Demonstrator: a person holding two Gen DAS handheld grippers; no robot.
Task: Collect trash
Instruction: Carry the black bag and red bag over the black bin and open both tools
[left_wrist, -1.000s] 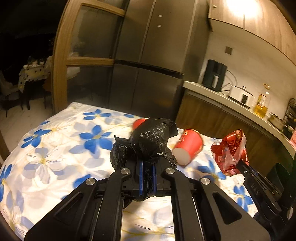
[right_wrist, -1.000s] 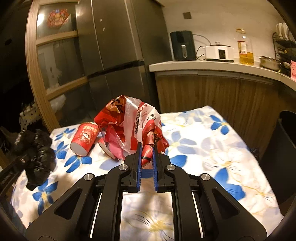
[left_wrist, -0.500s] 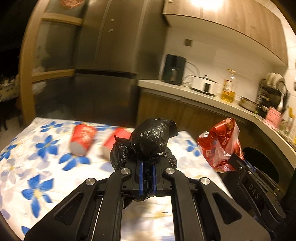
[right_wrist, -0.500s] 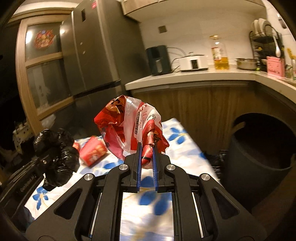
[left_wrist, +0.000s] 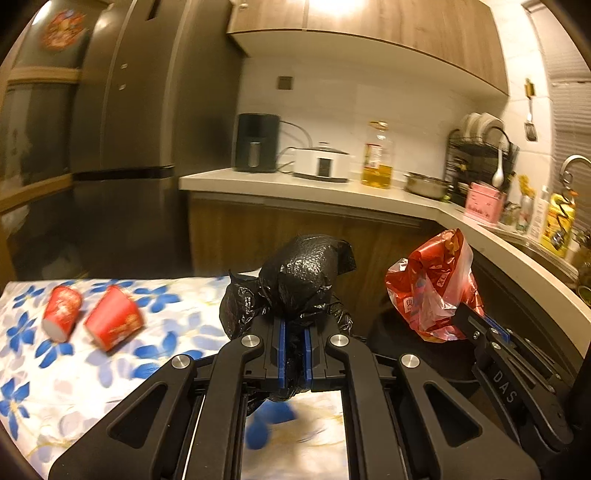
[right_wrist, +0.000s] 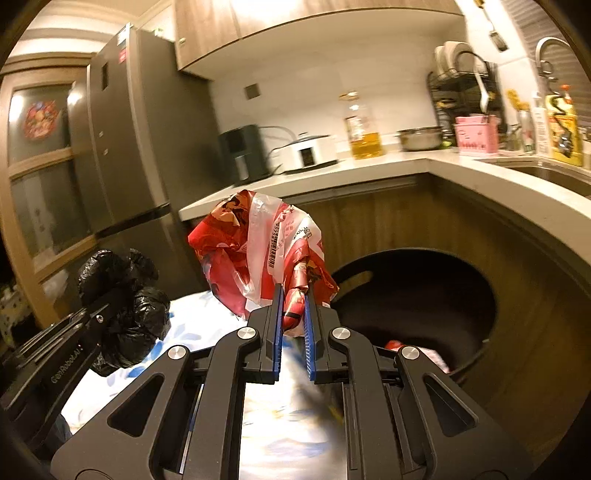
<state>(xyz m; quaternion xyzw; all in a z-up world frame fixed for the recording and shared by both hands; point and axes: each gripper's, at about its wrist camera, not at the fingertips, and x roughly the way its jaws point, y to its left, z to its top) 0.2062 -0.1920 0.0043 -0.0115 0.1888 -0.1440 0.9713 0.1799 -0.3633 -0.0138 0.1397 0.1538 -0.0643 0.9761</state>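
Observation:
My left gripper (left_wrist: 294, 328) is shut on a crumpled black plastic bag (left_wrist: 295, 284) and holds it above the right end of the flowered table (left_wrist: 55, 387). My right gripper (right_wrist: 293, 295) is shut on a red and white plastic wrapper (right_wrist: 258, 251), held near the rim of a dark round trash bin (right_wrist: 417, 302). The wrapper also shows in the left wrist view (left_wrist: 432, 288), and the black bag in the right wrist view (right_wrist: 122, 295). Two red paper cups (left_wrist: 61, 312) (left_wrist: 112, 323) lie on their sides on the table at the left.
The bin stands on the floor between the table and a curved wooden counter (right_wrist: 480, 166), with some red trash (right_wrist: 395, 345) inside. The counter carries an oil bottle (left_wrist: 376, 155), a cooker, a pot and a dish rack. A tall fridge (left_wrist: 140, 110) stands behind the table.
Both grippers have swung right with their loads, away from the table's middle toward the bin. The cups now lie far to the left. The right jaws have parted slightly around the wrapper.

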